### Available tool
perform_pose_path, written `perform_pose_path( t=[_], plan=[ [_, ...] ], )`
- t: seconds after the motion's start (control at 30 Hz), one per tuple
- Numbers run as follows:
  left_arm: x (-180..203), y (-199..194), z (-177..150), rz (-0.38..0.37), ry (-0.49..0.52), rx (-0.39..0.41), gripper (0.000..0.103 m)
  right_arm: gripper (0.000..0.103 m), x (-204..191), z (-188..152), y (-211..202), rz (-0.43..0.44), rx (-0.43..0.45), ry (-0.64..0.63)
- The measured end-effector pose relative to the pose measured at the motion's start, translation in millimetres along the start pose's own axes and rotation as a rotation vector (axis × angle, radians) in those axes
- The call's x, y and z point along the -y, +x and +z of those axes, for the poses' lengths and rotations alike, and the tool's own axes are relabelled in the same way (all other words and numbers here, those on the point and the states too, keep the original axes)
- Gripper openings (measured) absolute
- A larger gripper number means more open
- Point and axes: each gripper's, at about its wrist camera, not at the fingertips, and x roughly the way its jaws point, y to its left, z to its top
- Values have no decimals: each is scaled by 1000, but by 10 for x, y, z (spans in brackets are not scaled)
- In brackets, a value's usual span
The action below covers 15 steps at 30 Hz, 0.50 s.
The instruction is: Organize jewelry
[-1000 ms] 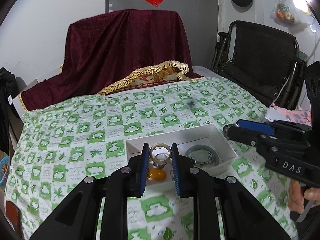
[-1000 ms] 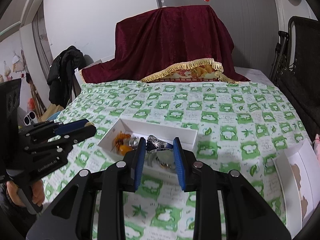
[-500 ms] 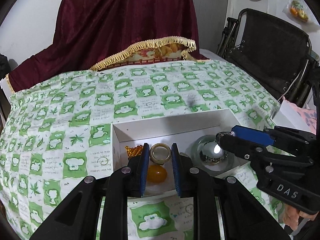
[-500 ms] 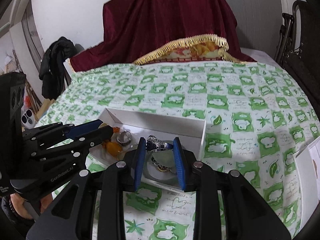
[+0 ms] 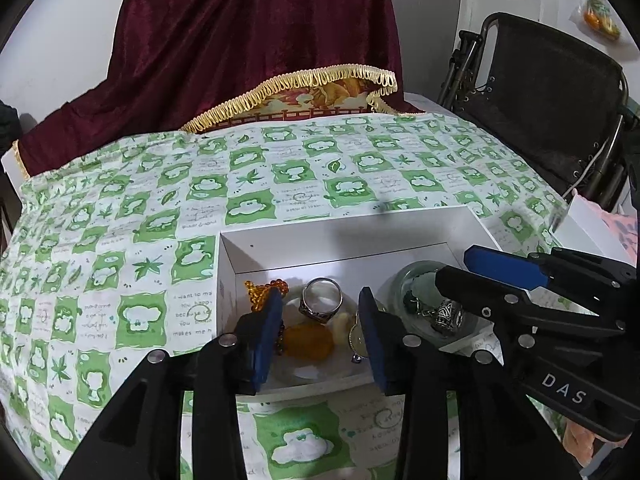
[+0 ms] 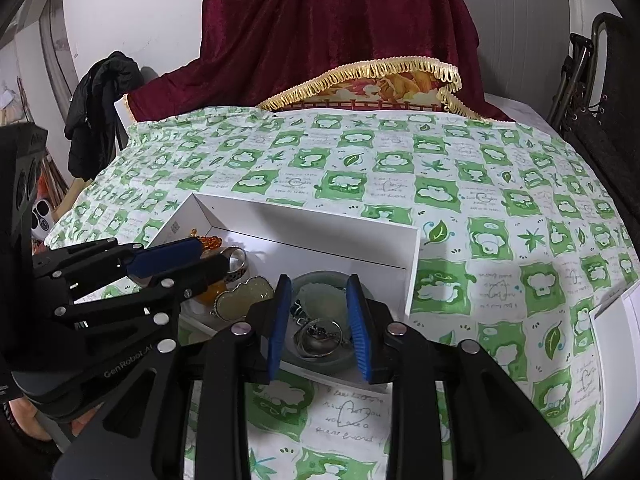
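A white open box (image 5: pixel 340 236) (image 6: pixel 320 228) lies on the green checked tablecloth. Inside it are a silver ring (image 5: pixel 322 300) (image 6: pixel 236 262), an amber stone (image 5: pixel 310 340), orange beads (image 5: pixel 258 290) (image 6: pixel 208 240), a pale gourd-shaped pendant (image 6: pixel 244 294), a green bangle (image 5: pixel 416 280) (image 6: pixel 320 280) and silver pieces with a keyring (image 6: pixel 316 336). My left gripper (image 5: pixel 320 332) is open and empty over the box's left part. My right gripper (image 6: pixel 318 324) is open and empty over the bangle.
A dark red velvet cloth with gold fringe (image 5: pixel 256 40) covers something at the table's far side. A black folding chair (image 5: pixel 552 104) stands at the right. A white lid or card (image 6: pixel 616 340) lies at the right edge. A black jacket (image 6: pixel 96 100) hangs at the left.
Both grippers lowered into the box and opened. The left let go of the pale ring it held; the right let go of the silver piece, which now lies on the bangle.
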Motion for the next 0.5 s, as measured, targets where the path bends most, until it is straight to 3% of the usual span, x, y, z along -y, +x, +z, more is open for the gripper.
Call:
perform_pose_path(
  t=[0.33,0.5],
  plan=[
    [33,-217,26,79,14,84,62,31,-31,-3,-130,2,39,16],
    [53,-344,27,114,15,124,77,46,-23,2,-286,-5,77,29]
  ],
)
